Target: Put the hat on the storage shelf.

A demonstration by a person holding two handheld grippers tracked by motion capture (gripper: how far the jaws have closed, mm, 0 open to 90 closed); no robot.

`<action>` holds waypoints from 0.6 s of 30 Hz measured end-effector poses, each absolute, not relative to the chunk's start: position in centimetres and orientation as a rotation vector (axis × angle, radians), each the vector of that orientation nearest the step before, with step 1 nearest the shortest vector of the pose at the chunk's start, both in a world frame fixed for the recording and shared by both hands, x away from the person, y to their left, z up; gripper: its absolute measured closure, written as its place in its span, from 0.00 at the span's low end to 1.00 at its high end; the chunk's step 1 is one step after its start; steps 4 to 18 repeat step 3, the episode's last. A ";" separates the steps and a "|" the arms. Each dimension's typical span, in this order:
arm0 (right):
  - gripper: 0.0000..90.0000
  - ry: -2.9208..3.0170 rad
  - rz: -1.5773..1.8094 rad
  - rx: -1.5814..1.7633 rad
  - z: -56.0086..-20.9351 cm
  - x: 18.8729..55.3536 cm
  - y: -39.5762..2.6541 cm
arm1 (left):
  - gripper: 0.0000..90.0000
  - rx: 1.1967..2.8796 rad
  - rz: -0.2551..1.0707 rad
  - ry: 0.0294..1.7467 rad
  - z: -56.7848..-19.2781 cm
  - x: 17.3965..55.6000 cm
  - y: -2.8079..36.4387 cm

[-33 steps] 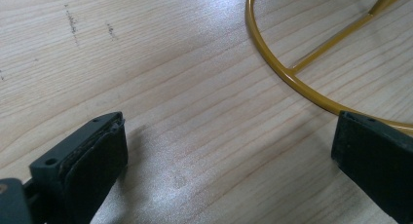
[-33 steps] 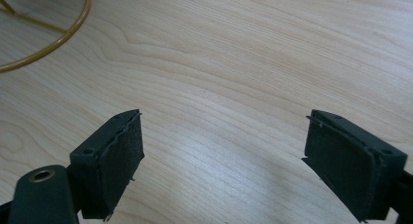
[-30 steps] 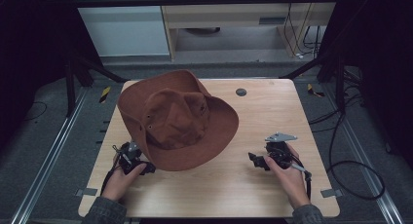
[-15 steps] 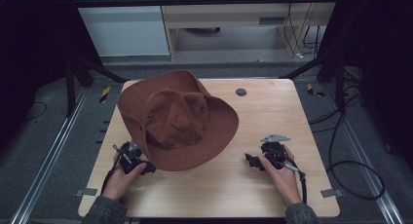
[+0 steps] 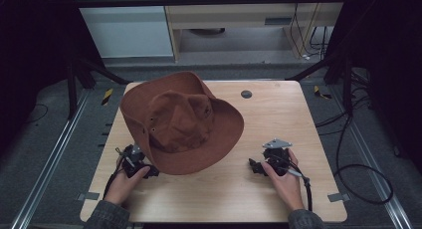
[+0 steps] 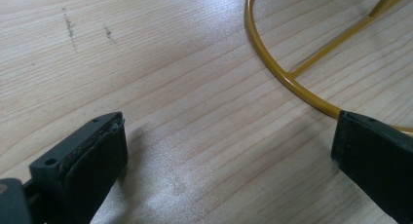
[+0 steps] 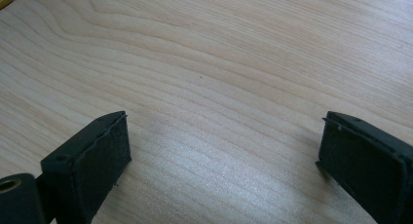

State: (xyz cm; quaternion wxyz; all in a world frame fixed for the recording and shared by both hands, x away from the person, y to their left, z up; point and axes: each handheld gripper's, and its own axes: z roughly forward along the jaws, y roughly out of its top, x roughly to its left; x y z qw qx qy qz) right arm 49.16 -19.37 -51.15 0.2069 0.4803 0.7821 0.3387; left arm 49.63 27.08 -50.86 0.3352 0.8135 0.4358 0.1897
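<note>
A brown wide-brimmed hat (image 5: pixel 179 122) sits over the left middle of the wooden table (image 5: pixel 278 114). My left gripper (image 5: pixel 151 171) lies at the near edge of its brim, held by a hand. In the left gripper view that gripper (image 6: pixel 229 136) is open over bare wood, and a yellow wire ring (image 6: pixel 272 70) curves just past its far jaw. My right gripper (image 5: pixel 254 166) rests low at the table's near right, apart from the hat. Its jaws (image 7: pixel 224 131) have just been opening and stand wide with nothing between them.
A small black disc (image 5: pixel 246 94) is set in the table behind the hat. Grey tape tabs (image 5: pixel 336 197) mark the near corners. Cables (image 5: pixel 358 164) trail over the floor at the right, and dark frame struts stand at both sides.
My right gripper has sunk a little toward the table and shifted slightly left. The left gripper and the hat have kept still.
</note>
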 end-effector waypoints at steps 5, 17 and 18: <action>0.05 2.159 0.933 1.347 -51.2 49.0 -19.3 | 0.00 2.124 0.493 1.134 -50.9 49.7 27.1; 0.05 2.159 0.933 1.347 -51.2 49.0 -19.3 | 0.00 2.124 0.493 1.134 -50.9 49.7 27.1; 0.05 2.159 0.933 1.347 -51.2 49.0 -19.3 | 0.00 2.124 0.493 1.134 -50.9 49.7 27.1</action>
